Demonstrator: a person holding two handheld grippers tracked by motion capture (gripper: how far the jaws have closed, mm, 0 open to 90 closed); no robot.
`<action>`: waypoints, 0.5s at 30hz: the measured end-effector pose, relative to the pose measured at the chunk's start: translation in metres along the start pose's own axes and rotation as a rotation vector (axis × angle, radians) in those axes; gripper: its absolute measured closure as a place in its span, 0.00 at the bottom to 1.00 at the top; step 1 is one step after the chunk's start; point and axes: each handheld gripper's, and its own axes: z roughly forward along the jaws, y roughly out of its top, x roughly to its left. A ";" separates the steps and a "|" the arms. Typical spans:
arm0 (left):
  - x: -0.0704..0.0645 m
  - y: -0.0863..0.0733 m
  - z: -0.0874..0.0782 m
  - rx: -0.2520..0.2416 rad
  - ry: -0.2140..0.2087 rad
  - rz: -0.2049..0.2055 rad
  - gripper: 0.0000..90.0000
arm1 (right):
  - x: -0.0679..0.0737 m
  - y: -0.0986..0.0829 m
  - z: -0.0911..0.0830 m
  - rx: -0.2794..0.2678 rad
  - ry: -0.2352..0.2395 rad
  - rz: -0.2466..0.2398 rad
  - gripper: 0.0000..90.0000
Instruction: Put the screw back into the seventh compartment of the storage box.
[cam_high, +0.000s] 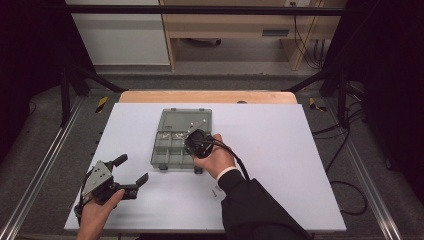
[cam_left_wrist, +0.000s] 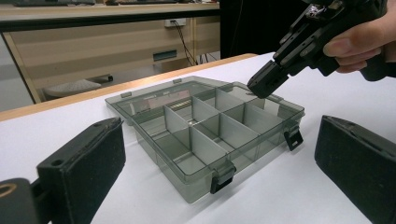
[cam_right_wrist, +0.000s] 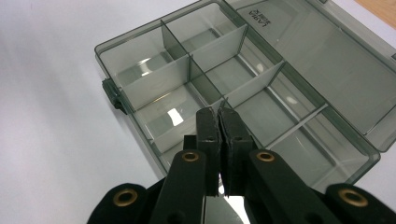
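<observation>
Hovering our right gripper (cam_right_wrist: 218, 116), jaws pressed together with nothing visible between, over the open organizer box (cam_high: 181, 137) mid-table; compartments look empty, so filling remains. Left gripper (cam_high: 131, 170) spread, idle.

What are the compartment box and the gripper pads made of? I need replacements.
The compartment box looks like smoky translucent hard plastic: glossy, and the dividers show through its walls. Its latches seem opaque black plastic. The left gripper pads look like matte black foam or rubber, finely textured; which one is unclear.
</observation>
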 end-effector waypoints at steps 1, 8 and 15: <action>0.000 0.000 0.000 0.000 -0.001 0.001 0.02 | 0.000 -0.001 0.000 0.001 -0.002 -0.003 0.97; 0.000 0.000 0.001 0.002 -0.004 0.002 0.02 | 0.000 -0.004 0.001 0.022 0.001 0.003 0.97; 0.000 0.000 0.001 0.001 -0.006 0.003 0.02 | -0.003 -0.004 0.002 0.008 -0.011 0.021 0.81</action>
